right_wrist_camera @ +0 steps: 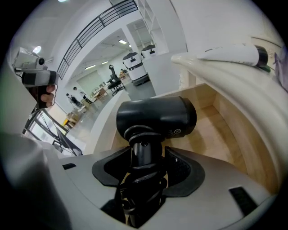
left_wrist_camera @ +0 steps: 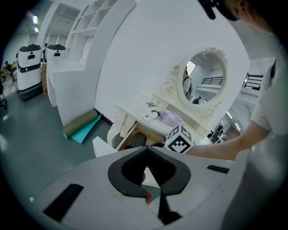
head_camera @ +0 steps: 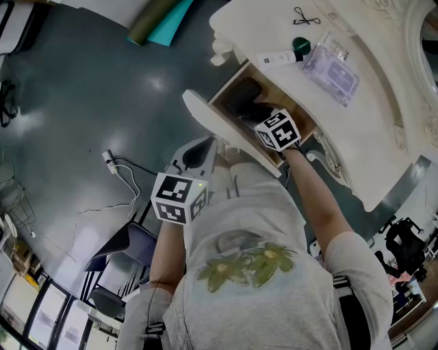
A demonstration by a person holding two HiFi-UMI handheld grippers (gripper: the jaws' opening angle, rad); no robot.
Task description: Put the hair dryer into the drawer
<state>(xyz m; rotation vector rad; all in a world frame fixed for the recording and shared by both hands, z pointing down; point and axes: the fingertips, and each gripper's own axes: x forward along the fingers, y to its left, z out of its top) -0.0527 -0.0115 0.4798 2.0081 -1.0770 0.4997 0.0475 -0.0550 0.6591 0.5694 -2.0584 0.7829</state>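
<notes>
The black hair dryer (right_wrist_camera: 157, 117) hangs inside the open wooden drawer (right_wrist_camera: 216, 134), its barrel lying across, just above the drawer floor. My right gripper (right_wrist_camera: 144, 157) is shut on its handle, which has the cord wound round it. In the head view the right gripper (head_camera: 270, 126) reaches into the drawer (head_camera: 222, 92) of the white dressing table, and the dryer (head_camera: 248, 102) shows dark inside. My left gripper (head_camera: 198, 154) hovers in front of the drawer's white front panel, shut and holding nothing; its tips (left_wrist_camera: 146, 150) meet in the left gripper view.
The dressing table top (head_camera: 383, 137) carries a white tube (head_camera: 282, 57), a clear plastic pouch (head_camera: 333, 68) and a black hair tie (head_camera: 306, 17). An oval mirror (left_wrist_camera: 203, 78) stands behind. A rolled green mat (head_camera: 159, 20), a plug with cable (head_camera: 113, 164) and dark chairs (head_camera: 120, 249) are on the floor.
</notes>
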